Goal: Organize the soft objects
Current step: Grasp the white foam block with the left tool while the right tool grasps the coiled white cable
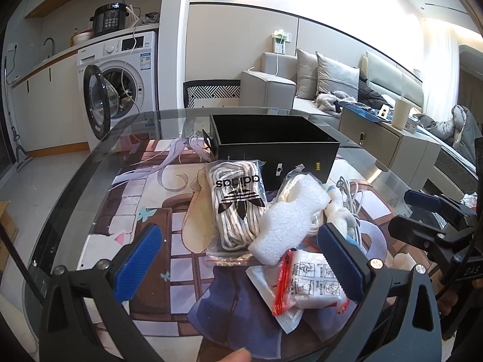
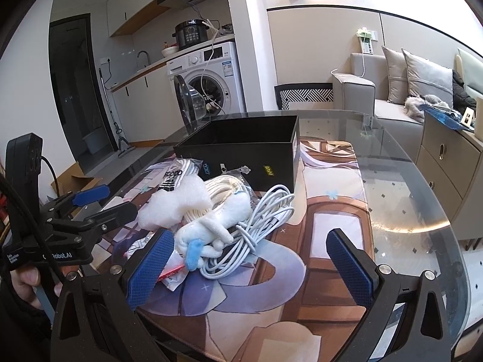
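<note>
Both the left gripper (image 1: 241, 259) and right gripper (image 2: 246, 267) are spread, empty; the crumpled white foam sheet (image 1: 289, 220), at twelve o'clock from the left gripper, looks light, squashy—best pinched mid-body.

two close wrist views, shared pile (image 1: 271, 211)

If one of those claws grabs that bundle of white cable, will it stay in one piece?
The coiled white cable probably goes floppy: its loops lie loose and uneven, so some would likely sag. It touches the white plush toy and may drag it.

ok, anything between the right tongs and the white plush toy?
Nothing visible. The right tongs are open, and the white plush toy lies on top of the pile just ahead of them, beside the white cable coil.
</note>
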`<state>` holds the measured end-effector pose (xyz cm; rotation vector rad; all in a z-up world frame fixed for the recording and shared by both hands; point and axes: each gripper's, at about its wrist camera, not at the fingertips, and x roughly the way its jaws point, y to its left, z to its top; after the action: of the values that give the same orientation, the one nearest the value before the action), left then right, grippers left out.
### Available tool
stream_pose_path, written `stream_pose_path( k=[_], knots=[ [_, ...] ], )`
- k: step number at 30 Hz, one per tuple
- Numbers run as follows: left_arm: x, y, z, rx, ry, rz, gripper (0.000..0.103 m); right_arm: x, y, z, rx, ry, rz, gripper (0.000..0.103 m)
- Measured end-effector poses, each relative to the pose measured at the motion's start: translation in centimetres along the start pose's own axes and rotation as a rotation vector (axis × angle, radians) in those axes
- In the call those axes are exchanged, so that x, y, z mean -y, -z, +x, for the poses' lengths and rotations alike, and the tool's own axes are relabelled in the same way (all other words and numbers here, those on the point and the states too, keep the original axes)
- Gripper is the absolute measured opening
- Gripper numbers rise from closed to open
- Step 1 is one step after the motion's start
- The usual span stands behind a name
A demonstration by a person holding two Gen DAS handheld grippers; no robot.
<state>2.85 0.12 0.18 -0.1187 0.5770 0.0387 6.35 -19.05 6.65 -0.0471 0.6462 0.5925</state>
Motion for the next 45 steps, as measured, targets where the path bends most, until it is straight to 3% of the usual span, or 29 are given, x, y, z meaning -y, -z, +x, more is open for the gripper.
stream_pose_path(
  k=[19,33,36,45],
  knots=[
    [0.5,-1.1,2.1,-0.020,-0.020,0.041,0.103,1.5,-0.7,2.3,-0.054,0.079,0.019,0.103],
    [0.3,-1.2,3.9,-0.083,0.010,0.046,0.103,3.1,-1.2,5.7,-0.164,0.137,0.084,0.103],
    [0.4,-1.1,4.1,-0.083,0.026,0.055,0.097,3.2,-1.3,6.5,-0.185,0.132,0.084,0.103],
    [1.2,-1.3,4.3,-0.100,0.128,0.091,0.062,2.9,-1.1,8.1,-0.230,0.122,0.069,0.103]
  ],
)
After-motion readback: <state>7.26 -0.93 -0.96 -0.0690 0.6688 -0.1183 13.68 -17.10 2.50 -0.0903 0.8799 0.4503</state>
